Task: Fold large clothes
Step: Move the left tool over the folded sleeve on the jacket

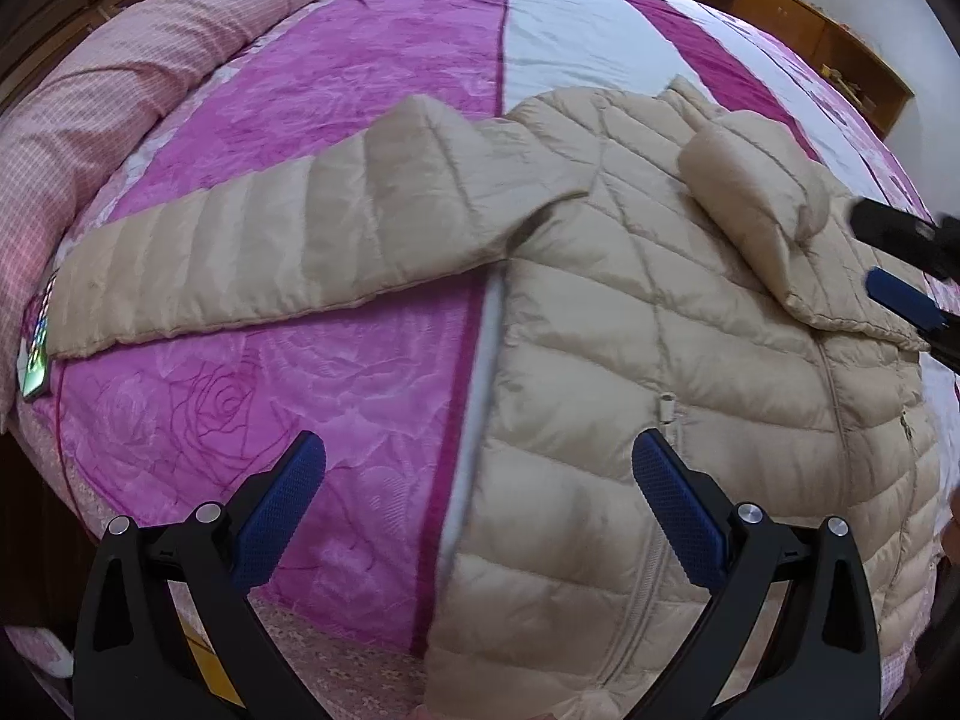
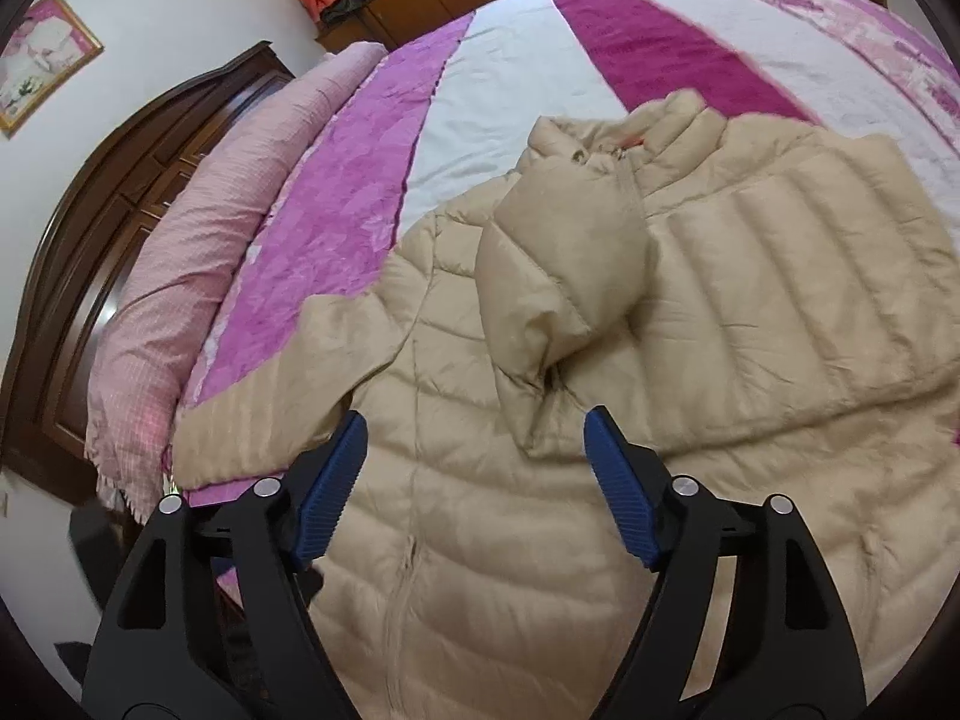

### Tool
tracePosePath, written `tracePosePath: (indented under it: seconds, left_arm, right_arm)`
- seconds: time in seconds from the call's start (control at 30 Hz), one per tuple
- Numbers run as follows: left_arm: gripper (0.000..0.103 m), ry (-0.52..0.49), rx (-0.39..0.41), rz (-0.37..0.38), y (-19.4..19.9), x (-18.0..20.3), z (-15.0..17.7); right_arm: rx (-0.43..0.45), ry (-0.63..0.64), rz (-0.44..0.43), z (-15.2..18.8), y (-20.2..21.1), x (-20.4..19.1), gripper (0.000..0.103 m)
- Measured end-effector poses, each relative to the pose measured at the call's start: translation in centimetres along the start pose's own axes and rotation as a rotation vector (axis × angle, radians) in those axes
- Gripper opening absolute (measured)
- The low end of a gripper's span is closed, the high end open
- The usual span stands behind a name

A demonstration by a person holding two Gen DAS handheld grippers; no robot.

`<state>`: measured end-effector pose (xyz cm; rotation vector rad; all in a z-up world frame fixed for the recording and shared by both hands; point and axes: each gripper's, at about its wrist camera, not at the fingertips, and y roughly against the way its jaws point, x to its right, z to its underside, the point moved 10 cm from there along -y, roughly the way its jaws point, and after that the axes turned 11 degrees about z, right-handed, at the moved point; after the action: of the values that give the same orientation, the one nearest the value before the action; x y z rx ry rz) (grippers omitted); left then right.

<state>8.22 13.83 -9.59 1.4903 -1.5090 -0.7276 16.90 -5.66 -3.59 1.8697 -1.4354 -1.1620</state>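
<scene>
Dark wooden furniture lines the bedroom walls, and below it we see a wide bed (image 1: 372, 78) covered with a spread in pink rose-patterned, magenta and white stripes. At the far left of the left wrist view a rolled pink checked quilt (image 1: 120, 60) lies along the bed's edge, and a phone (image 1: 37, 354) with a lit screen rests on the bed beside it, just at the cuff of the jacket's outstretched sleeve (image 1: 252, 252).

We find the beige puffer jacket (image 1: 690, 360) lying front up on the bed, zipped, collar pointing away from us. One sleeve stretches flat out to the left across the pink stripe. The other sleeve (image 2: 780, 300) is folded over the chest, its cuff end bunched up near the collar (image 2: 660, 126).

Our left gripper (image 1: 480, 468) hangs over the jacket's lower left edge, jaws spread wide and holding nothing; one blue pad is above the spread, the other above the jacket front.

Our right gripper (image 2: 474, 450) hovers over the jacket's middle, just short of the folded sleeve's cuff, jaws likewise wide apart and empty. It also shows at the right edge of the left wrist view, close to that sleeve.
</scene>
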Motion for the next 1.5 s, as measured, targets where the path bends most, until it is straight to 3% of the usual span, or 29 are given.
tracePosePath:
  seconds: [0.3,0.73,0.97,1.13,1.5]
  left_arm:
    - [0.098,-0.081,0.007,0.023,0.2,4.2,-1.4]
    - [0.098,-0.264,0.012,0.080,-0.5,14.3,-4.2]
    - [0.098,-0.400,0.038,0.089,-2.3,20.0,-7.6]
    - [0.098,-0.467,0.041,0.052,-5.4,22.2,-9.8]
    - [0.098,-0.502,0.003,-0.038,-11.9,21.6,-11.7]
  right_arm:
    - [0.046,-0.052,0.113,0.6,4.4,7.6,0.083]
    - [0.031,-0.161,0.275,1.4,5.2,19.8,0.083]
    - [0.018,-0.196,0.291,1.7,4.4,22.3,0.083]
    - [0.019,-0.196,0.302,1.6,4.0,23.0,0.083]
    - [0.023,-0.221,0.311,0.9,4.0,25.3,0.083]
